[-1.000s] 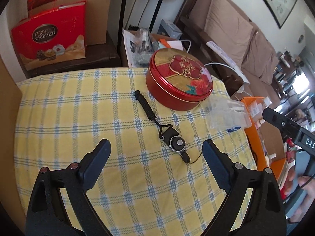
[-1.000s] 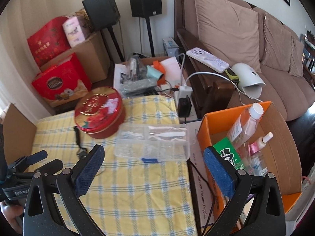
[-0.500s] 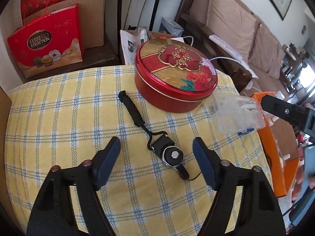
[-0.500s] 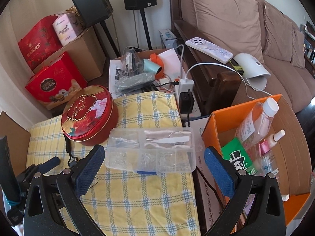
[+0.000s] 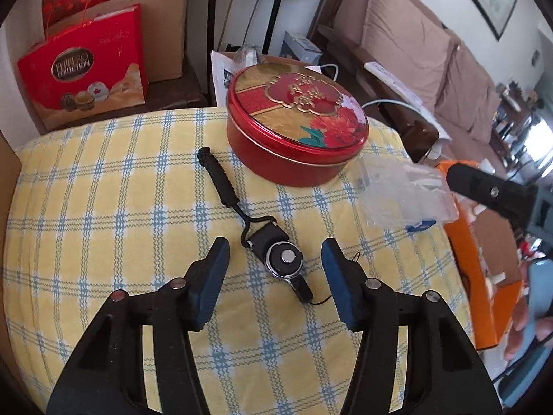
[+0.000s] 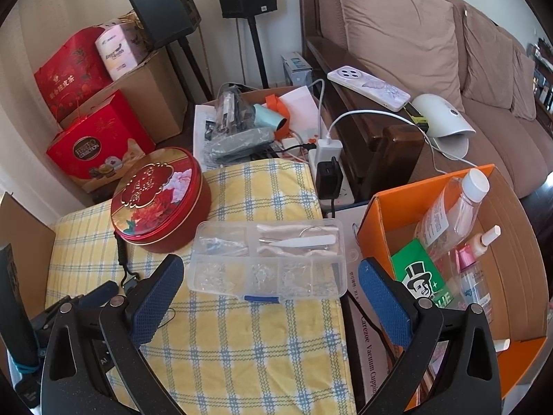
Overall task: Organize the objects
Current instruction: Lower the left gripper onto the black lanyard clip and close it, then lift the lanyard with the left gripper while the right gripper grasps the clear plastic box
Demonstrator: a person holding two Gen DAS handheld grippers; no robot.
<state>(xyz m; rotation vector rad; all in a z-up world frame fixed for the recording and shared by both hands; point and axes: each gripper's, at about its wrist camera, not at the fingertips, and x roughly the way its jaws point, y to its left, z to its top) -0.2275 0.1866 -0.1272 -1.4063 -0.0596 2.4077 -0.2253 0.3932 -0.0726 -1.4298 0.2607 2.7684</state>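
Observation:
A black lanyard lies on the yellow checked cloth [image 5: 103, 207], its braided strap [image 5: 221, 176] leading to a round metal-buttoned clip [image 5: 281, 263]. My left gripper [image 5: 276, 276] straddles that clip. Its jaws are closing, and the blue pads [image 5: 211, 276] stand clear of the clip on both sides. My right gripper [image 6: 269, 269] is open, hovering at the near edge of a clear plastic organizer box [image 6: 269, 252] with nothing held. Part of the lanyard [image 6: 121, 252] and one left finger [image 6: 100, 290] show at the lower left of the right wrist view.
A round red and gold tin [image 5: 297, 131] stands just behind the lanyard. The organizer [image 5: 404, 190] overhangs the cloth's right edge. An orange cardboard box [image 6: 380, 200] with bottles stands right of the table. Red gift bags [image 5: 83, 69], speakers and a sofa lie behind.
My left gripper has moved forward and down over the lanyard's clip, and its jaws have narrowed around it. The right gripper has barely moved.

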